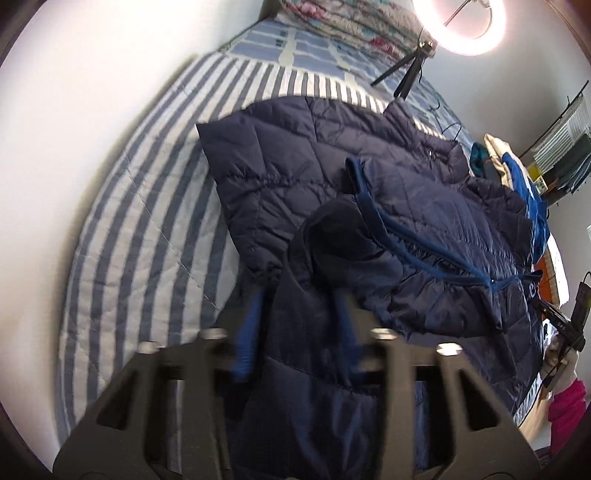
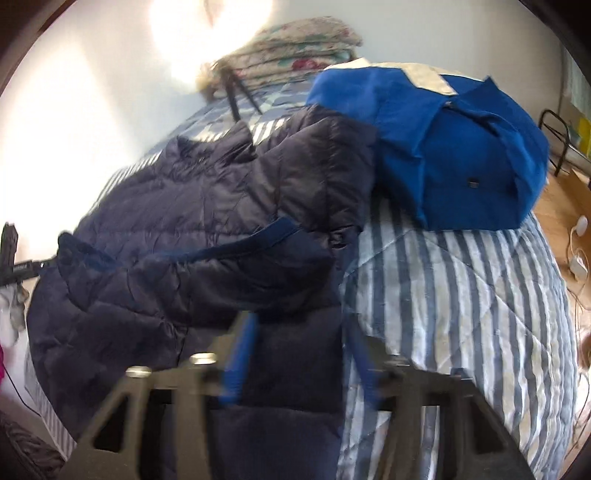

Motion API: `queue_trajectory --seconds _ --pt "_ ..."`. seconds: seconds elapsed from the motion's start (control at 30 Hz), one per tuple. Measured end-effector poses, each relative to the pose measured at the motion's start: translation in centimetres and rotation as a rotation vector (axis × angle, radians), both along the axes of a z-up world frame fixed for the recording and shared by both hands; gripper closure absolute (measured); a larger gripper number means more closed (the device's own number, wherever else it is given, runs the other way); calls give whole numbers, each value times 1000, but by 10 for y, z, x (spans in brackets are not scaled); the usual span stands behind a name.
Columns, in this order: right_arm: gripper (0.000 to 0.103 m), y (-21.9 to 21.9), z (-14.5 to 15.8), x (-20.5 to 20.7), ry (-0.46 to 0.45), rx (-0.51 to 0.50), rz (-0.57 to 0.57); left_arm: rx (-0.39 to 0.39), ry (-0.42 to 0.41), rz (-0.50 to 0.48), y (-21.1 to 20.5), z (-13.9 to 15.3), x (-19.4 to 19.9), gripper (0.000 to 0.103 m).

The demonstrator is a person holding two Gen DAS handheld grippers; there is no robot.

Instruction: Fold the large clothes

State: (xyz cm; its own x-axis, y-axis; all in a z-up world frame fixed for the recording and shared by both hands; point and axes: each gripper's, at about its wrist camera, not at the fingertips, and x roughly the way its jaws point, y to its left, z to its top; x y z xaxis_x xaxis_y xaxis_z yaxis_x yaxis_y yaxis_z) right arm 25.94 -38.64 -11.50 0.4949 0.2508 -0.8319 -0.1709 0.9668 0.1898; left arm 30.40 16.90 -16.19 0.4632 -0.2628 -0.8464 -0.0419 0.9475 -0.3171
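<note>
Between the blue-padded fingers [image 1: 248, 339] of the left gripper [image 1: 295, 332] runs a thick fold of the navy quilted puffer jacket [image 1: 332, 177], the two pads standing apart with the fabric filling the gap; whether they press it cannot be told. The right gripper [image 2: 299, 354] shows the same: its blue fingers [image 2: 240, 354] sit either side of a smooth navy panel at the puffer jacket [image 2: 207, 206] edge, apart with cloth between, the grip itself unclear through blur. The jacket is glossy, stitched in diamond and channel quilting, with a brighter blue binding [image 1: 406, 251] along its opening, and it lies half-folded and rumpled across the bed. Under it is a quilted bedspread [image 1: 140, 206] of slate-blue and white stripes, meeting a pale blue checked section further up. Just beside the jacket, on the same striped bedspread [image 2: 461, 288], rests a bright blue garment [image 2: 443, 147] of flat woven cloth with a cream panel and a dark snap. At the head lies a stack of floral blankets [image 1: 347, 22]. A ring light [image 1: 460, 26] on a small black tripod [image 1: 406, 74] stands on the bed, against plain white walls. Wooden flooring [image 2: 561, 206] shows to the side.
</note>
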Motion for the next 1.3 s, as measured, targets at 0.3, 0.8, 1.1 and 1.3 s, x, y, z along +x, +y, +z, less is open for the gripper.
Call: queue_trajectory --seconds 0.3,0.8,1.1,1.3 --pt "100 9 16 -15 -83 -113 -8 73 -96 5 -7 15 -12 101" --pt "101 29 94 33 -332 -238 -71 120 -292 63 0 81 41 101" --pt "101 44 87 143 -367 -363 -108 209 -332 77 -4 86 145 101" --pt "101 55 47 191 -330 -470 -107 259 -272 80 -12 41 204 101"
